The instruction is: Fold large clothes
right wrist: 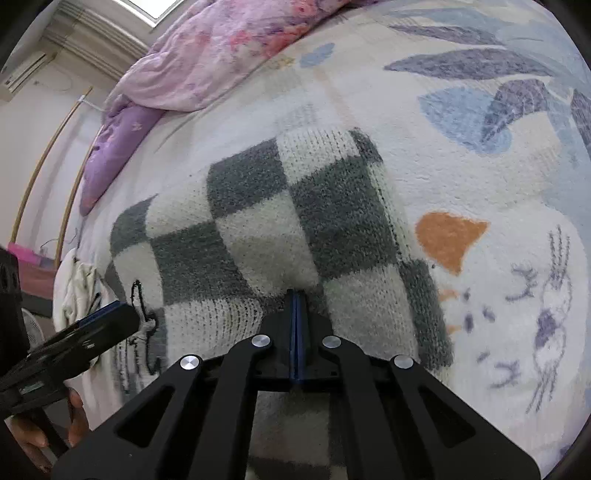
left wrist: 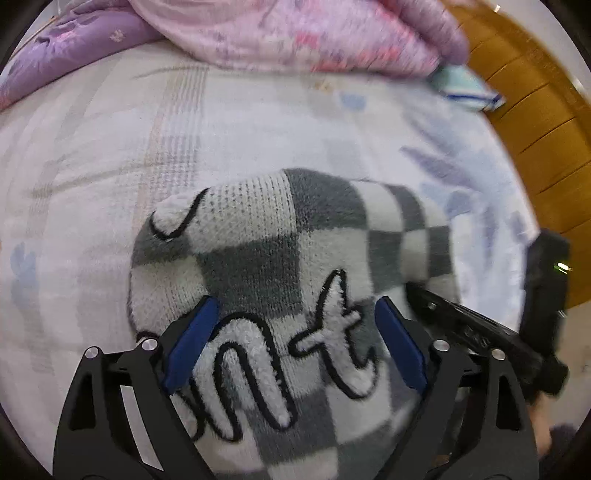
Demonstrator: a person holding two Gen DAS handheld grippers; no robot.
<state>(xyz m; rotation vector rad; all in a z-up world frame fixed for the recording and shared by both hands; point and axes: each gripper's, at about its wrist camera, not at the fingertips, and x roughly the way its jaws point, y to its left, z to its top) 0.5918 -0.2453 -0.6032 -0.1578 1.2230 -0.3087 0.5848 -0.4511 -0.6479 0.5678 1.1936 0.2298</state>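
Observation:
A fluffy grey-and-white checked sweater (left wrist: 280, 266) with raised white letters outlined in black lies bunched on the bed; it also shows in the right wrist view (right wrist: 273, 229). My left gripper (left wrist: 295, 314) is open, its blue pads (left wrist: 192, 339) spread either side of the lettering, just above the sweater. My right gripper (right wrist: 297, 295) is shut, its blue pads pressed together on a fold of the sweater's near edge. The right gripper shows in the left wrist view (left wrist: 480, 325) at the right; the left gripper shows in the right wrist view (right wrist: 92, 325) at the left.
A pale patterned bedsheet (left wrist: 110, 184) covers the bed; it carries blue leaf and rabbit prints (right wrist: 517, 277). A pink and purple floral quilt (left wrist: 295, 33) is heaped at the far side. A wooden headboard (left wrist: 535, 110) stands at the right. A folded light-blue cloth (left wrist: 465, 88) lies near it.

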